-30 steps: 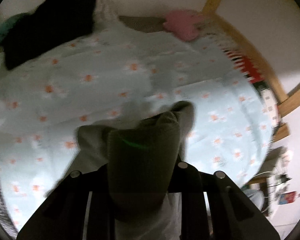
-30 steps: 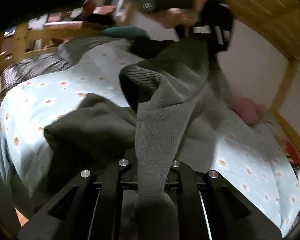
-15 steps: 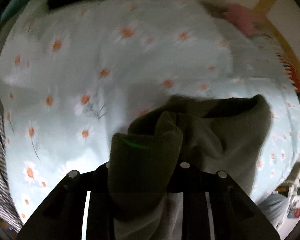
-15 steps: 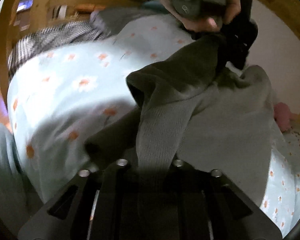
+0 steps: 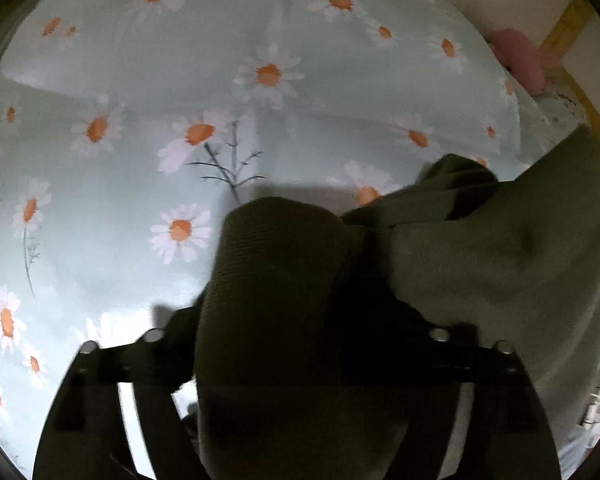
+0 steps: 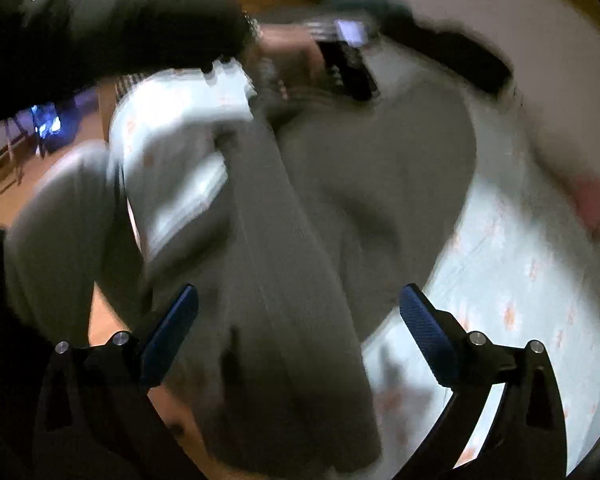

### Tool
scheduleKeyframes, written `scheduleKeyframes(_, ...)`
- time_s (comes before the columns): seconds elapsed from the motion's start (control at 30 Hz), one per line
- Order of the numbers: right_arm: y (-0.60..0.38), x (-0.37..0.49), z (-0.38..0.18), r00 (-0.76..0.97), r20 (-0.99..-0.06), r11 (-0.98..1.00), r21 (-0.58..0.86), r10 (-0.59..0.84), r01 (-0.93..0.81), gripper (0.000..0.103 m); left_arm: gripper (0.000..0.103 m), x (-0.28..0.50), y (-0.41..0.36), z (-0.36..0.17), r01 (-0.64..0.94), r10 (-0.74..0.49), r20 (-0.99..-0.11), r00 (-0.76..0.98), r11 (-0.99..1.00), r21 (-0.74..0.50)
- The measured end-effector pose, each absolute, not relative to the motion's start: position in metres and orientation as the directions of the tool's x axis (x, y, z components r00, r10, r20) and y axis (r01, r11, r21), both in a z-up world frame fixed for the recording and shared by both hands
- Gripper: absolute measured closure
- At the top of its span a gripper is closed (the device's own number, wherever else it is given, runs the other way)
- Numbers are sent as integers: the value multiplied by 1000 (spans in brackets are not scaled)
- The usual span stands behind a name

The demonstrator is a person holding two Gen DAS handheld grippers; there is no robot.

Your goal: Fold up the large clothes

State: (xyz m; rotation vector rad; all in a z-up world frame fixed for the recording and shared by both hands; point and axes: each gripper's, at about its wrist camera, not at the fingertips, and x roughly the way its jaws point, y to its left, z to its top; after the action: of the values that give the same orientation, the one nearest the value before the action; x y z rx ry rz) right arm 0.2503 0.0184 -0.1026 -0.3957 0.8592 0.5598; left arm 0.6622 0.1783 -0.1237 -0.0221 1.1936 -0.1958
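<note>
Grey sweater [image 5: 500, 264] clamped left; right agape

Dim, warm indoor light — right wrist view heavily motion-blurred, fisheye edges vignetted black.

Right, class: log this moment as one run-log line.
left gripper: shut on grey sweater | right gripper: open, sweater between fingers | surface: daisy bedsheet
</note>
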Motion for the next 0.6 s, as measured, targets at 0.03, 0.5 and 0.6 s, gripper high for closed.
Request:
scheduleKeyframes(0.03, 3, 252, -117, 476, -821, 793, -48, 315, -608, 4, 24, 660, 180, -126, 136, -168, -914, 368, 983, -125)
scheduleKeyframes(0.5, 24, 165, -117, 507, -785, 826, 12, 357, -564, 77, 24, 641, 164, -117, 144, -18, -872, 488, 988, 61)
scheduleKeyframes(0.6, 62, 134, -105, 457, -751, 770, 107, 478, -629, 87, 24, 646, 162, -117, 127, -15, -877, 480, 990, 53)
